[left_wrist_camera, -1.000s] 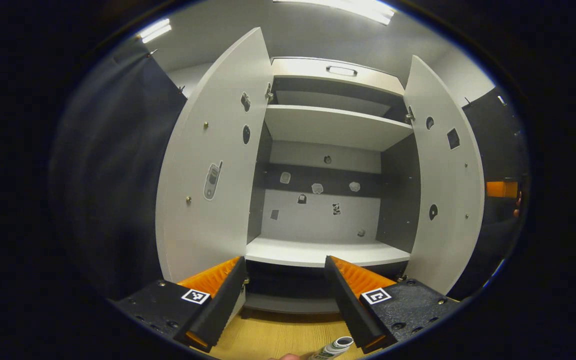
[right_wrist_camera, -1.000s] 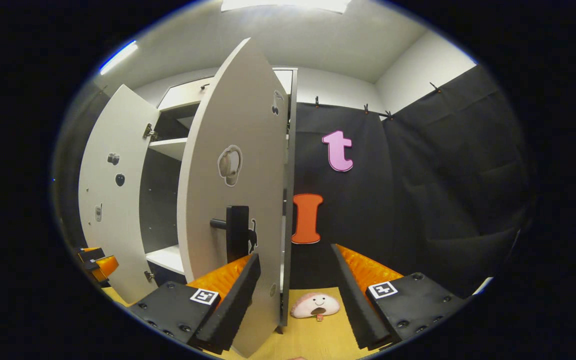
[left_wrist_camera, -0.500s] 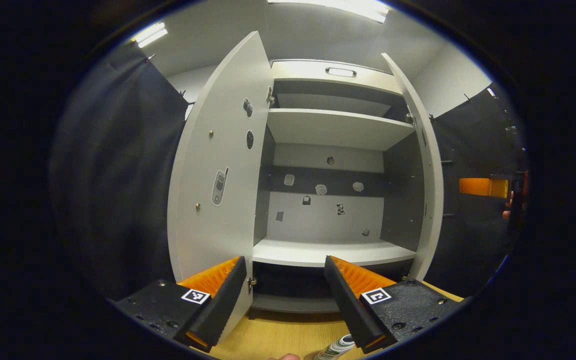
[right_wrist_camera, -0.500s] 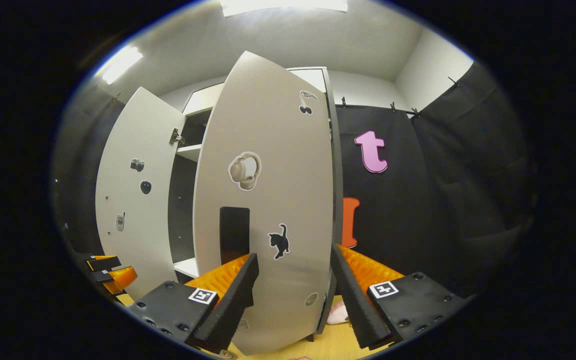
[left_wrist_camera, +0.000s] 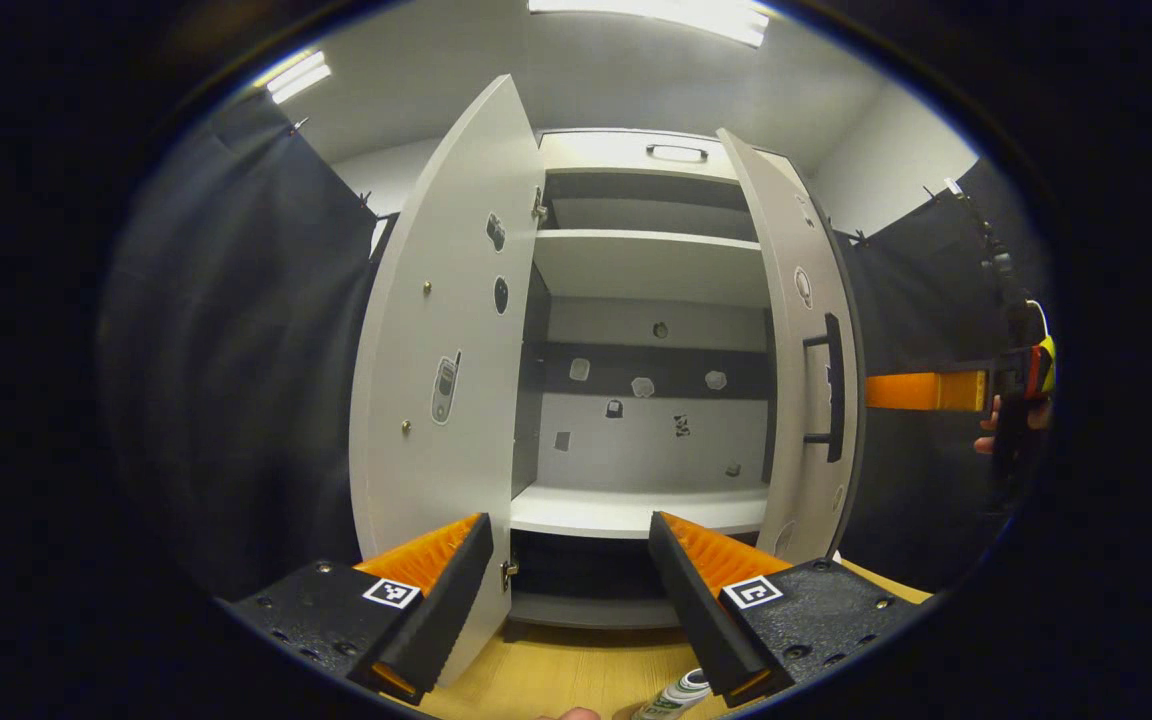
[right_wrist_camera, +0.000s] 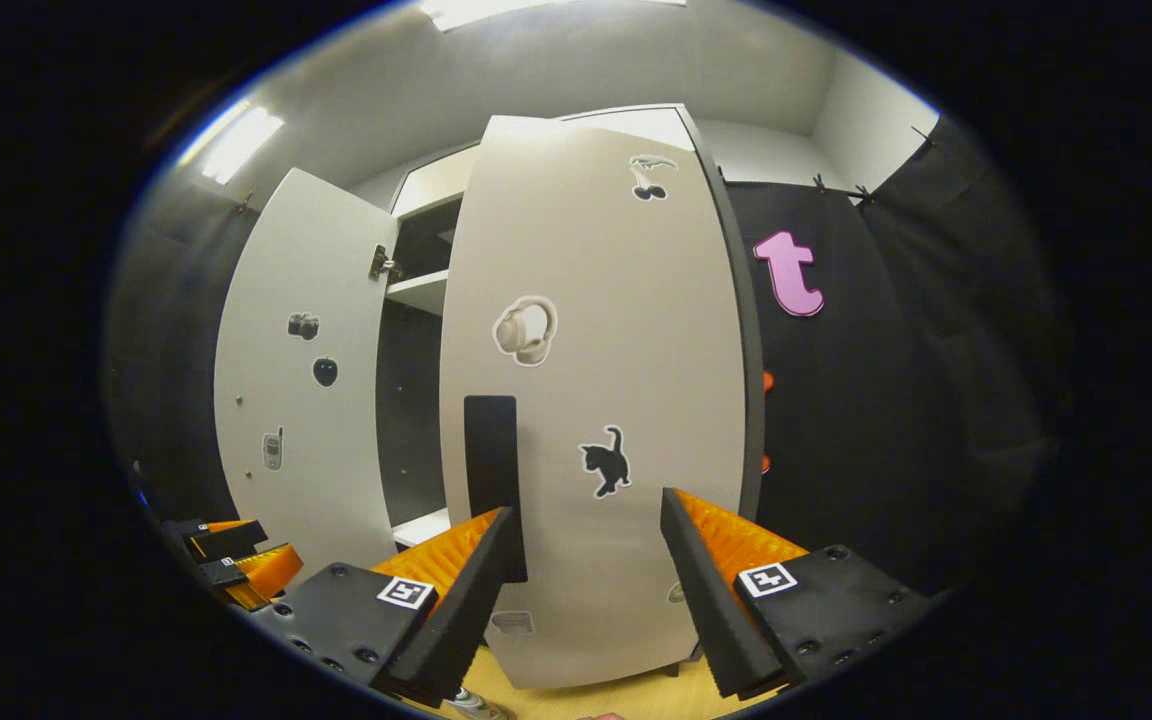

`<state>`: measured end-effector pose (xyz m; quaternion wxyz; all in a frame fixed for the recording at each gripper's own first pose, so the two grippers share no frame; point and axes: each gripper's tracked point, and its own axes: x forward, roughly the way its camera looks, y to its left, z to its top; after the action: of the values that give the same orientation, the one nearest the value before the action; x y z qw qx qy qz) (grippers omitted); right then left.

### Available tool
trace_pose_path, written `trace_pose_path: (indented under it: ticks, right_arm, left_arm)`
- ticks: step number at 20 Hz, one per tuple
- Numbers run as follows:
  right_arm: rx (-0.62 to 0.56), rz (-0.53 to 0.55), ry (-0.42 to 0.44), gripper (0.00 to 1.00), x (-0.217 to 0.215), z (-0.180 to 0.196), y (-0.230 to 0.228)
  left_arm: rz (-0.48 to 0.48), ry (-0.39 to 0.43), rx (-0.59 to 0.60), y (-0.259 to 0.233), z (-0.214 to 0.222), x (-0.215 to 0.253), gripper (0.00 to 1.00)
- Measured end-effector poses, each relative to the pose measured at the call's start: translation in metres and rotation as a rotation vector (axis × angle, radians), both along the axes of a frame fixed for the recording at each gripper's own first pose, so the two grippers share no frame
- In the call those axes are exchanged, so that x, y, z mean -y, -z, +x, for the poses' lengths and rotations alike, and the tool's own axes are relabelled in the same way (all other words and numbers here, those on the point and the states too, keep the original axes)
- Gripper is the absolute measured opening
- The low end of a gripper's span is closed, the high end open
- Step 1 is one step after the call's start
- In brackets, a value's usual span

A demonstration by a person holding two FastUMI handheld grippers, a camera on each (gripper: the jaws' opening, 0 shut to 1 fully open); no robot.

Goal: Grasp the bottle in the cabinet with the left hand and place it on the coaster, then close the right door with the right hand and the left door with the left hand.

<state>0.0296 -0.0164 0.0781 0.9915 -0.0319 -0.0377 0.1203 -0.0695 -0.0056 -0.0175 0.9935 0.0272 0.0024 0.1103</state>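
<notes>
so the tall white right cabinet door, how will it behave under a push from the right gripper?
The tall white right cabinet door looks like a rigid flat panel, so it should swing as one piece without flexing. It hangs partly closed, so it probably turns freely. The right gripper is open and facing it, beside the black handle.

1. A light wooden tabletop (left_wrist_camera: 556,675) carried the white cabinet (left_wrist_camera: 636,150), which stood on it towards the far edge.
2. A bottle (left_wrist_camera: 678,694) with a green-and-white label stood on the tabletop at the near edge, well in front of the cabinet.
3. Inside the cabinet, the lower shelf (left_wrist_camera: 626,510) and the upper shelf (left_wrist_camera: 646,265) were bare white boards.
</notes>
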Motion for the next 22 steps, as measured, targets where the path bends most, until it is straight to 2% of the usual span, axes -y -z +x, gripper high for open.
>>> trace_pose_path:
  ticks: [2,4,5,6,8,9,10,13,14,18,19,20,21,22]
  right_arm:
    - [-0.016,-0.001,-0.012,0.95,-0.007,0.009,0.006]
    - [-0.029,-0.013,-0.005,0.95,-0.012,0.021,0.011]
    - [-0.031,-0.018,0.000,0.95,-0.015,0.025,0.013]
    - [-0.024,-0.019,0.005,0.95,-0.018,0.029,0.012]
    - [-0.010,-0.014,0.023,0.95,-0.020,0.034,0.012]
    - [-0.011,-0.010,0.027,0.95,-0.023,0.035,0.013]
    - [-0.012,-0.005,0.031,0.95,-0.025,0.040,0.014]
    - [-0.022,-0.010,0.043,0.95,-0.030,0.052,0.017]
    - [-0.032,-0.013,0.051,0.95,-0.031,0.056,0.017]
    - [-0.039,-0.004,0.078,0.95,-0.039,0.069,0.022]
    - [-0.032,-0.003,0.081,1.00,-0.040,0.070,0.020]
    - [-0.027,-0.004,0.083,0.95,-0.040,0.071,0.020]
    - [-0.024,-0.002,0.087,0.95,-0.040,0.073,0.020]
    - [-0.026,0.001,0.092,0.95,-0.041,0.074,0.021]
  left_arm:
    - [0.005,-0.009,0.006,-0.002,-0.003,-0.002,0.92]
    - [0.001,-0.016,0.006,-0.001,-0.007,-0.004,0.95]
    - [-0.002,-0.021,0.006,-0.001,-0.008,-0.005,0.92]
    - [-0.003,-0.025,0.004,0.000,-0.010,-0.006,0.95]
    - [-0.011,-0.031,-0.002,0.002,-0.008,-0.016,0.95]
    - [-0.009,-0.037,-0.004,0.002,-0.007,-0.018,0.92]
    - [-0.010,-0.043,-0.005,0.003,-0.007,-0.021,0.95]
    - [-0.022,-0.056,-0.001,0.003,-0.006,-0.025,0.95]
    - [-0.024,-0.058,0.000,0.002,-0.004,-0.026,0.92]
    - [-0.027,-0.060,0.007,0.000,-0.003,-0.029,0.95]
    - [-0.026,-0.061,0.004,0.001,-0.003,-0.030,0.95]
    - [-0.023,-0.063,-0.002,0.002,-0.003,-0.033,0.95]
    - [-0.021,-0.065,-0.006,0.002,-0.003,-0.034,0.92]
    - [-0.024,-0.062,-0.006,0.002,-0.003,-0.034,0.95]
